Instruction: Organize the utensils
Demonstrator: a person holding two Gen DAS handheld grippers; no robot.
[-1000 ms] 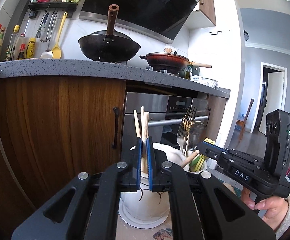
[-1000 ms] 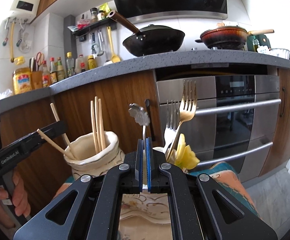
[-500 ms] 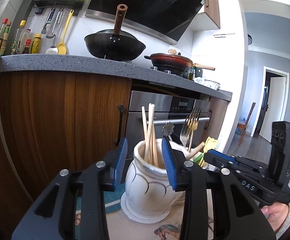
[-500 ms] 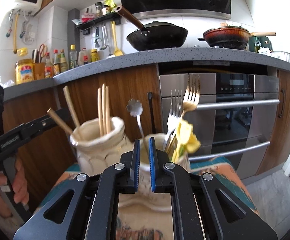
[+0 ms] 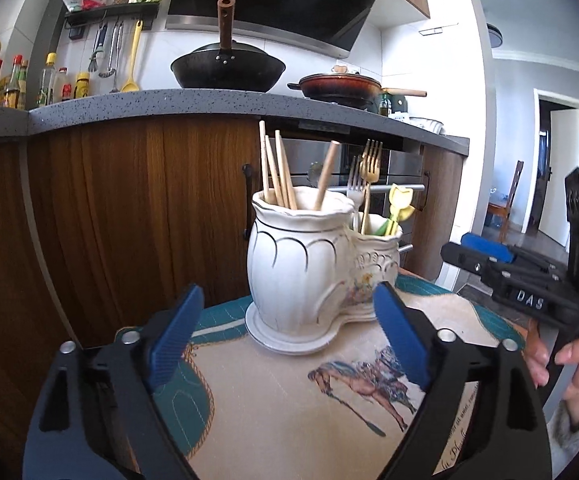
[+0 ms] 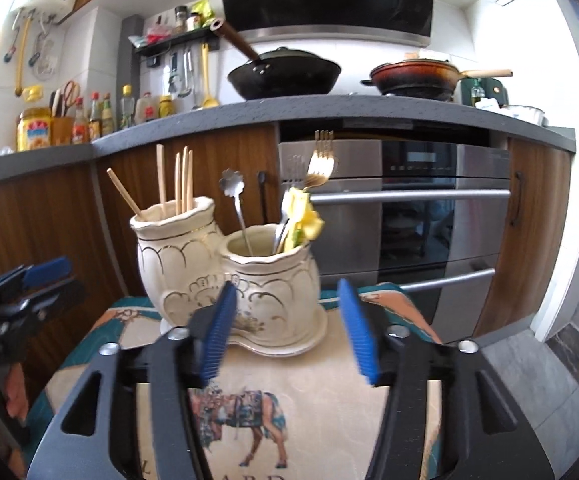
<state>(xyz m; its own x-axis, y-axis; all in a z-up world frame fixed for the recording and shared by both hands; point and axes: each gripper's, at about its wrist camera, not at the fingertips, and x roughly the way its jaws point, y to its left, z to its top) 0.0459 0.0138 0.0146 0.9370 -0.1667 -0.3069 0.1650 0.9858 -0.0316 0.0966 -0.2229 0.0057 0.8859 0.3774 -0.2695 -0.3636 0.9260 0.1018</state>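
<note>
A cream ceramic double holder stands upright on a patterned cloth, its two ribbed pots joined on one base. In the right wrist view, the taller pot at 9 o'clock holds wooden chopsticks, four upright and one leaning toward 10 o'clock. The shorter pot at 3 o'clock holds a flower-headed spoon, a gold fork, a silver fork and a yellow tulip-topped utensil.

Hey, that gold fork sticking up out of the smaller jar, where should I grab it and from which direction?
Grip the gold fork on its neck just below the tines, coming from above. It stands nearly upright in the smaller jar, rising above the yellow flower-topped utensil and silver fork beside it, so that upper stretch is probably the only clear part. Close across the flat neck and lift straight up.
</note>
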